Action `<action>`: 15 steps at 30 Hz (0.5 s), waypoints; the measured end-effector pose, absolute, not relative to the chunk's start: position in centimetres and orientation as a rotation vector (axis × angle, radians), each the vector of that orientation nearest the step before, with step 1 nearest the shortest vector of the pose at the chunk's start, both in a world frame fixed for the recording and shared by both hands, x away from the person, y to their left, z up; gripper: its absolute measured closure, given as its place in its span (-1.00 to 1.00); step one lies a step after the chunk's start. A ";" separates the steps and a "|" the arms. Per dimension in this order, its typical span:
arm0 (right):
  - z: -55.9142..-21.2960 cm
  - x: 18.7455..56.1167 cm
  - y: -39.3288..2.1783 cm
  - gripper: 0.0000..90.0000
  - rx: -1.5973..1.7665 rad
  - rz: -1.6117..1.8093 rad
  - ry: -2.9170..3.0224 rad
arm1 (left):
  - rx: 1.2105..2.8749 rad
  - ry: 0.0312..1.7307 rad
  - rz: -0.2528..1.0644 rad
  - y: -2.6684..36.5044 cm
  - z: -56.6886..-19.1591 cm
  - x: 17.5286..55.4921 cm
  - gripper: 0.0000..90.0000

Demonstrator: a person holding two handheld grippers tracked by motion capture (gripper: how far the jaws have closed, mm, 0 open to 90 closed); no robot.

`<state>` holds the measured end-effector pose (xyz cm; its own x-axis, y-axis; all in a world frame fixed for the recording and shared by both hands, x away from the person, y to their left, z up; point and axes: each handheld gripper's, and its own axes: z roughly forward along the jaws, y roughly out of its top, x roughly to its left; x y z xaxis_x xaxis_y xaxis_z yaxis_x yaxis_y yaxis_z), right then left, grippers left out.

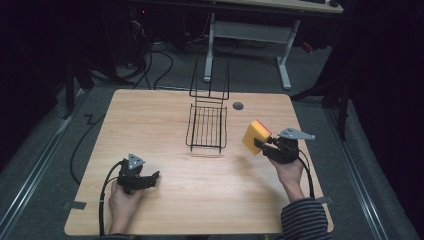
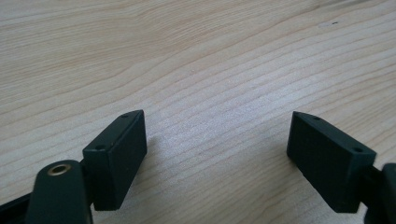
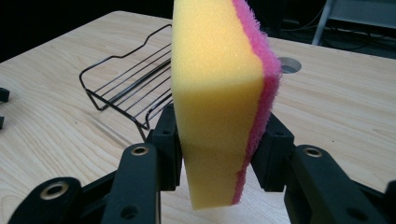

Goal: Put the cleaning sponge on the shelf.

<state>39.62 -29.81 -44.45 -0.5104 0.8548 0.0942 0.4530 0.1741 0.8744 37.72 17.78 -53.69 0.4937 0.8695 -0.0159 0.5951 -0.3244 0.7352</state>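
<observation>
A yellow sponge (image 1: 255, 136) with a pink scouring face (image 3: 264, 79) is held on edge above the table, to the right of a black wire rack (image 1: 207, 126). My right gripper (image 1: 261, 145) is shut on the sponge (image 3: 212, 102), one jaw pressing each flat side. The rack (image 3: 128, 88) lies flat on the wood with tall prongs at its far end. Near the front left of the table my left gripper (image 1: 152, 178) rests low and open. Bare wood lies between its jaws (image 2: 217, 144).
A round cable hole (image 1: 238, 105) is set in the table top (image 1: 165, 210) right of the rack's far end. Beyond the far edge stand a white desk frame (image 1: 247, 35) and loose cables on the floor.
</observation>
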 end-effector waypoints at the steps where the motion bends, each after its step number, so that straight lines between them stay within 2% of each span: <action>1: -44.4 39.6 -29.8 0.33 1.233 1.285 2.036 | 2.046 1.200 0.506 17.8 -53.7 37.7 -0.54; 15: -41.7 39.4 -27.5 0.34 1.144 1.324 2.070 | 2.045 1.200 0.505 17.8 -53.7 37.7 -0.54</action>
<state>39.39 -27.53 -41.75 -0.5686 0.8192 0.0743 0.4110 0.2048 0.8883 37.72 17.79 -53.69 0.4941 0.8692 -0.0168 0.5953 -0.3242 0.7352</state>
